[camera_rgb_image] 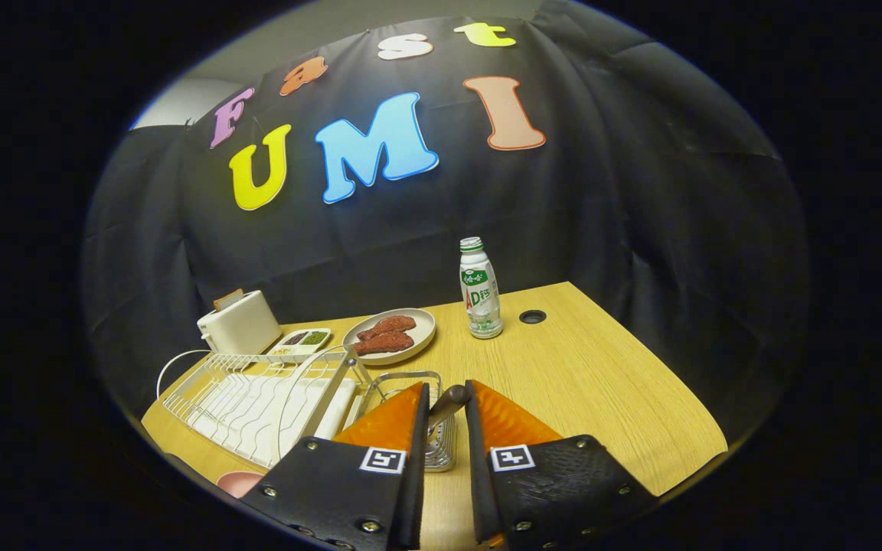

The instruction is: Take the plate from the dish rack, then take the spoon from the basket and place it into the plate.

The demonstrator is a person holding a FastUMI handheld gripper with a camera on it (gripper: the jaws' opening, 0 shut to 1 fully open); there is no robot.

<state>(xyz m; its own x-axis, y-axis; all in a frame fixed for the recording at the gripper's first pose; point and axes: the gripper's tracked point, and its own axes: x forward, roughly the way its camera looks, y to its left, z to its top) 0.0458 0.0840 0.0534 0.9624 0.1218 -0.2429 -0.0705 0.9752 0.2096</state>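
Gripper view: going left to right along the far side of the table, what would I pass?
White toaster → small divided tray of seasonings → plate of red meat slices → white drink bottle with green cap → round cable hole in the tabletop.

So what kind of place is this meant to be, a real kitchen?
Probably a mock kitchen corner set up in a booth, not a real one: a wooden table against black cloth, with a dish rack, a toaster and a plate of food. The claw grips a dark handle over the basket.
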